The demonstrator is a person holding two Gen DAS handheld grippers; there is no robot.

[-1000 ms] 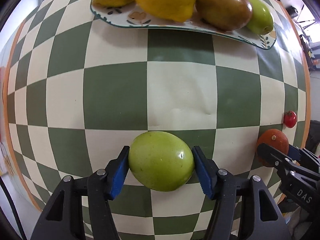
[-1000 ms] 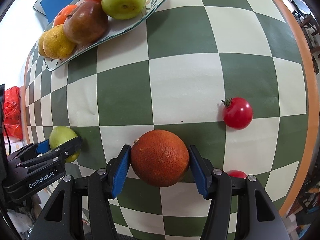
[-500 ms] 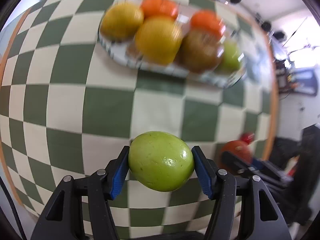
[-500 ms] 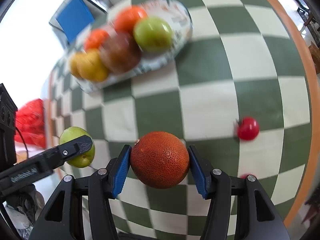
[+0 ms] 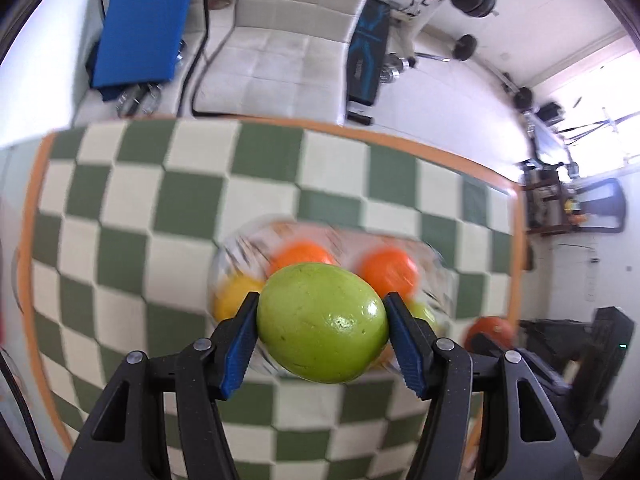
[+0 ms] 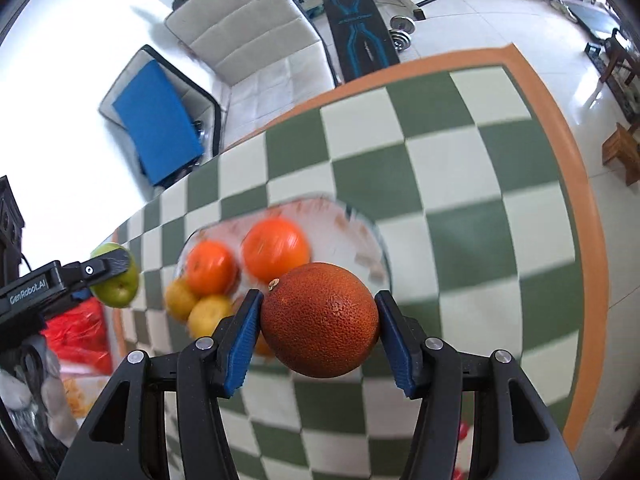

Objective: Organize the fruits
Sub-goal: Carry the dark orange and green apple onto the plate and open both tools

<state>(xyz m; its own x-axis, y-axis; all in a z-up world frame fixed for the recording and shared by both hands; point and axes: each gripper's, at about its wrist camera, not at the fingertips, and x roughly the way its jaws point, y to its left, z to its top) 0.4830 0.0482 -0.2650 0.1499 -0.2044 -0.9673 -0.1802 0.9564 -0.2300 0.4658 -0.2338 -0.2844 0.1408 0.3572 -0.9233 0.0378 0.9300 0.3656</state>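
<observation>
My left gripper [image 5: 322, 330] is shut on a green apple [image 5: 322, 327], held high above the checkered table. Behind it lies the blurred fruit plate [image 5: 240, 240] with two orange fruits [image 5: 386, 270] and a yellow one [image 5: 232, 298]. My right gripper [image 6: 319, 322] is shut on a dark red-orange orange [image 6: 320, 320], also lifted above the table. In the right wrist view the plate [image 6: 360, 232] holds oranges [image 6: 276, 248] and yellow fruits [image 6: 208, 314]; the left gripper with the green apple [image 6: 116, 284] hangs at the left. The right gripper's orange [image 5: 488, 330] shows at the right of the left wrist view.
The green-and-cream checkered tablecloth [image 6: 460, 184] has an orange border [image 6: 576, 184]. A small red tomato [image 6: 463, 430] peeks out low on the right. Beyond the table stand a white sofa [image 5: 280, 60], a blue pad [image 5: 144, 24], a weight bench [image 6: 356, 24] and a red bag [image 6: 76, 336].
Both grippers rose from the table with their fruit and tilted up; the plate now sits lower and farther in both views, and the room beyond appears.
</observation>
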